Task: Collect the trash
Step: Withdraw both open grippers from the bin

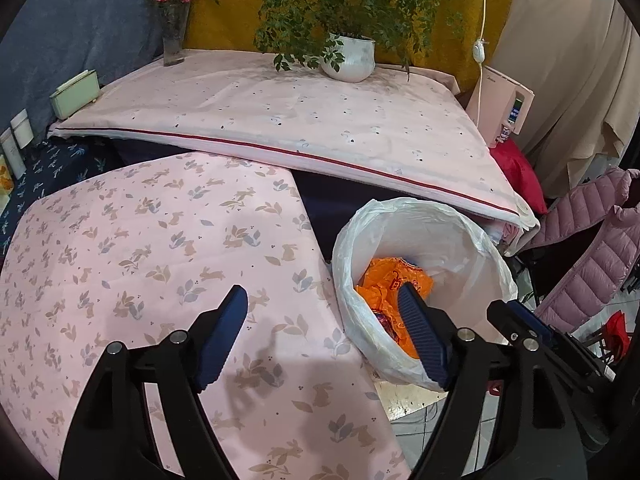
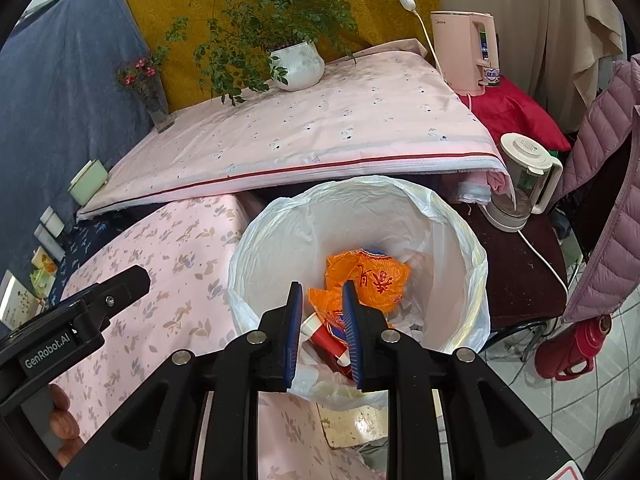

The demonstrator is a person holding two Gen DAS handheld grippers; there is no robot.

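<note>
Here, the right gripper point(image 2: 322, 328) hung over the mouth of the bin point(image 2: 472, 264), which was lined with a white plastic bag and stood against the edge of the table with the pink rabbit-print cloth point(image 2: 168, 280). Its blue pads stood a narrow way apart and gripped nothing; seen through the gap between them, a red-and-white tube point(image 2: 324, 338) lay down inside the bin among other scraps, beside a crumpled orange bag point(image 2: 372, 276) with red lettering. The left gripper point(image 1: 324, 334) was spread wide and empty, one finger point(image 1: 224, 336) above the rabbit cloth and the other over the near rim of the bin, where the orange bag showed again. In the right view the left gripper's black body appeared at the left edge above the cloth, with fingertips of the hand holding it visible below. Behind the bin, a higher table under a pale cloth with a red stripe point(image 2: 320, 132) carried a potted plant point(image 2: 298, 64) and a vase of flowers point(image 2: 154, 100).
</note>
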